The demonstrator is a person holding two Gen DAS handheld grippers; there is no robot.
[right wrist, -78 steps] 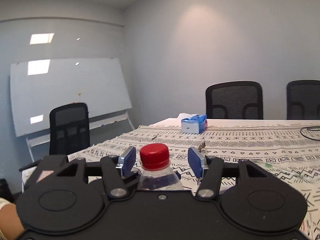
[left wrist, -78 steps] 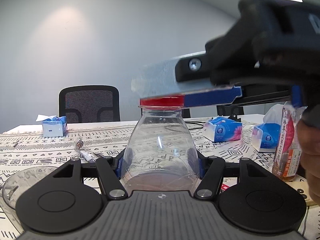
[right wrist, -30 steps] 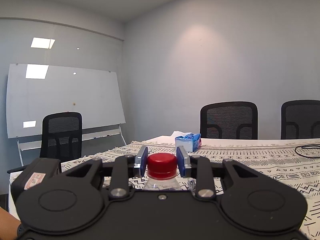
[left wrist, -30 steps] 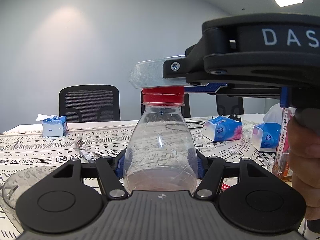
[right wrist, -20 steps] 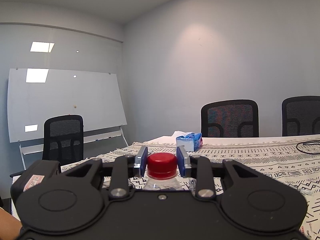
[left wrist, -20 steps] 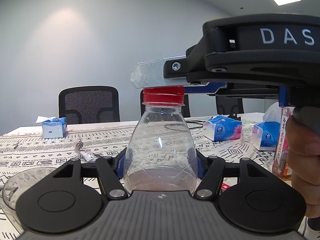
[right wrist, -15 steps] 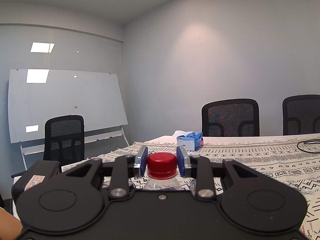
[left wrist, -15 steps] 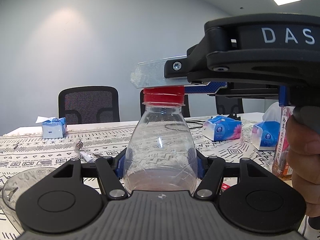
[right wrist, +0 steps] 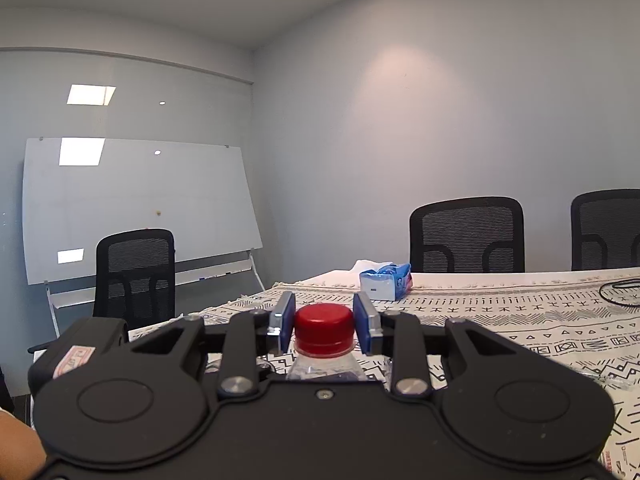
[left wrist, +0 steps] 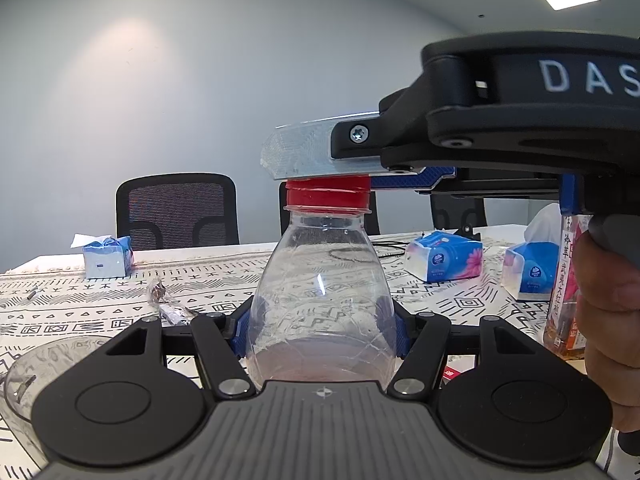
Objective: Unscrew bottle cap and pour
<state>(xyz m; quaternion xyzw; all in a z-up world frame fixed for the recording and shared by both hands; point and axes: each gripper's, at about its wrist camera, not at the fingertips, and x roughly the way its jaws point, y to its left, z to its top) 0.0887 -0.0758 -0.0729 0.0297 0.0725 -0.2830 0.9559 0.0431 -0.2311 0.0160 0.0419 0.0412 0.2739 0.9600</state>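
Observation:
A clear plastic bottle [left wrist: 320, 304] with a little pinkish liquid at the bottom stands upright between the blue pads of my left gripper [left wrist: 322, 330], which is shut on its body. Its red cap [left wrist: 328, 197] sits on the neck. My right gripper [right wrist: 323, 326] comes in from the right at cap height and is shut on the red cap [right wrist: 324, 328]; both blue pads touch its sides. In the left wrist view the right gripper's silver finger [left wrist: 298, 153] covers the cap's top. A clear glass bowl [left wrist: 24, 376] sits at the lower left.
The table carries a patterned cloth [left wrist: 100, 300]. On it lie blue tissue packs [left wrist: 442, 255], a small tissue box [left wrist: 105, 255], a wrapper [left wrist: 168, 304] and a tea bottle [left wrist: 568, 280] at the right. A hand [left wrist: 608, 320] holds the right gripper. Black chairs [right wrist: 466, 236] and a whiteboard [right wrist: 136, 204] stand behind.
The right gripper, open around the cap 2.6 s ago, has shut on it and levelled. Over the last second the right wrist view has turned slightly; the bottle stays still.

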